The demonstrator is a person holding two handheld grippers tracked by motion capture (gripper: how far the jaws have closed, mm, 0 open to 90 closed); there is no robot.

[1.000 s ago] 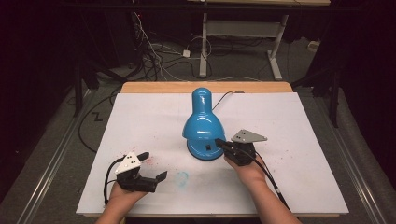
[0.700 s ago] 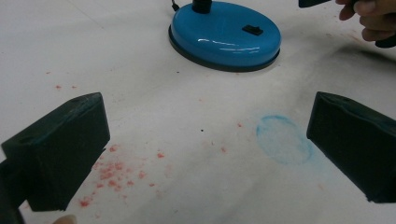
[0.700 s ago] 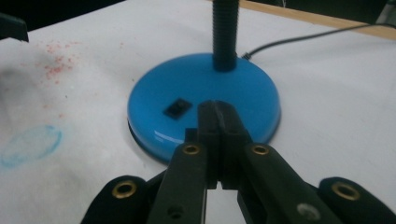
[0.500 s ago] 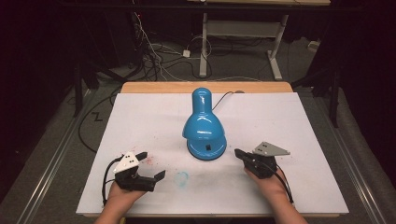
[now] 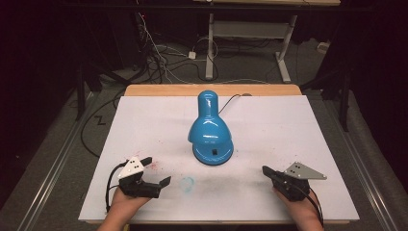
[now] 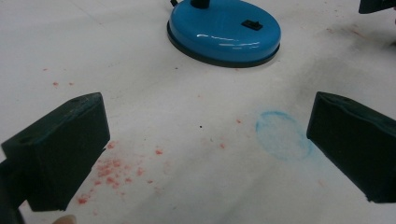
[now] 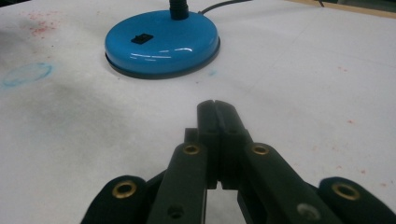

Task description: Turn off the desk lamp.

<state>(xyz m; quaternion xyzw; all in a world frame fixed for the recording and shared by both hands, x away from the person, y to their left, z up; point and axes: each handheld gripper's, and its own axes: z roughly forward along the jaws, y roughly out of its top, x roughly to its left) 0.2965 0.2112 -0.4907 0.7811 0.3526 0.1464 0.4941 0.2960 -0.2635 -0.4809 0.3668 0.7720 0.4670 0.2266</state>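
White table sheet [image 5: 144, 120], stained with red specks and a blue ring [image 5: 187, 183] (chalky). Left gripper [image 5: 156, 173] sits near-left, jaws wide apart, empty. Blue desk lamp [image 5: 210, 130] stands centre, switch facing the person. Right gripper [image 5: 266, 171] near-right, jaws pressed together, holding nothing.

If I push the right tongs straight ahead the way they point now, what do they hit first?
Likely the round base of the blue desk lamp. The right tongs, jaws shut, aim slightly to the right of its centre over bare white table cover, so they might only clip its edge.
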